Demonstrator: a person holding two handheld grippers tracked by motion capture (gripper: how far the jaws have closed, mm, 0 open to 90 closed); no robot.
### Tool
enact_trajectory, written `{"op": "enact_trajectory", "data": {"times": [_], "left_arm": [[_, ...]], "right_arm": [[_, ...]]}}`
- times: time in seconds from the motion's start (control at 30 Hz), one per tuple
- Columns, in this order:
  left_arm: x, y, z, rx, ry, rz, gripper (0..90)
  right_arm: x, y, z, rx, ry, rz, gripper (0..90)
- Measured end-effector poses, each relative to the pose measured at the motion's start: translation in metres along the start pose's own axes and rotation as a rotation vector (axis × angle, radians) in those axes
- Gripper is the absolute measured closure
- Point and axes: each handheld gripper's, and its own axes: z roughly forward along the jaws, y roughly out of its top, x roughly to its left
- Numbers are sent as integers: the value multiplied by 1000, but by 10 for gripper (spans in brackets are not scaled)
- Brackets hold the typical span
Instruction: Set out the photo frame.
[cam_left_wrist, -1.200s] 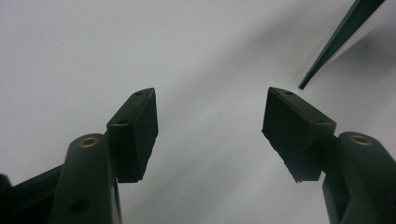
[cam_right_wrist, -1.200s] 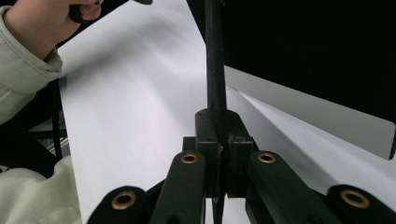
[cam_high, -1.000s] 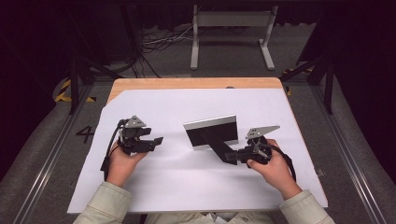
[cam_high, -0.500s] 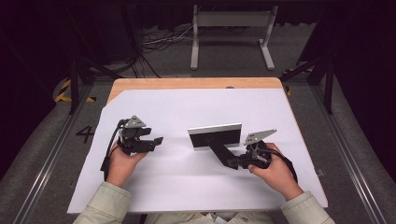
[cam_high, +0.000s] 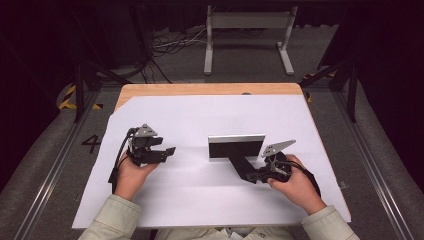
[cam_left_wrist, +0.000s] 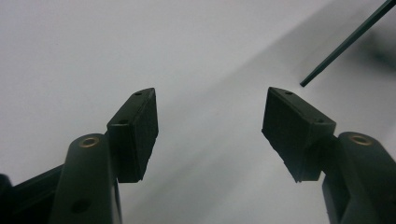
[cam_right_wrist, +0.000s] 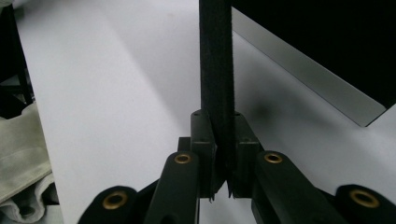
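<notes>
A photo frame (cam_high: 236, 148) with a silver rim and black back stands on the white sheet (cam_high: 200, 200), right of centre. Its black stand leg (cam_high: 241, 164) slants toward my right gripper (cam_high: 252, 176). In the right gripper view the leg (cam_right_wrist: 215, 60) runs up between the pads, which touch it on both sides; the jaws have just been opening slightly, with my right gripper (cam_right_wrist: 219, 154) still around the leg. The frame's rim (cam_right_wrist: 303, 70) passes on the right. My left gripper (cam_high: 170, 150) rests on the sheet at the left, open and empty (cam_left_wrist: 210, 126).
The sheet covers most of a wooden table (cam_high: 200, 89). Beyond the far edge stand a metal rack (cam_high: 247, 22) and floor cables (cam_high: 170, 45). Rails run along both sides of the table. A thin dark edge (cam_left_wrist: 345, 42) crosses the top right of the left gripper view.
The frame has shifted slightly right and toward the person with the right hand, and its top edge now lies level. The left gripper has not moved.
</notes>
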Motion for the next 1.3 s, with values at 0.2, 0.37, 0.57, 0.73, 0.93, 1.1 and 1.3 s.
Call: {"op": "enact_trajectory", "data": {"times": [0.2, 0.37, 0.57, 0.73, 0.93, 1.1, 1.3], "left_arm": [[-1, 1, 1, 1, -2, 4, 365], [-2, 2, 1, 1, -8, 5, 365], [-4, 3, 3, -1, -13, 11, 365], [-5, 6, 4, -7, -22, 17, 365], [-7, 9, 6, -18, -42, 14, 373], [-10, 10, 7, -40, -54, 23, 416], [-14, 12, 5, -64, -94, 27, 518]], "right_arm": [[3, -2, 1, 30, -21, -21, 815], [5, -4, 2, 51, -37, -29, 812], [6, -7, -3, 46, -41, -23, 784], [7, -9, -6, 31, -40, -28, 754], [9, -11, -18, -23, -31, -24, 746], [8, -14, -31, -58, -35, -29, 774], [6, -18, -46, -79, -53, -36, 847]]}}
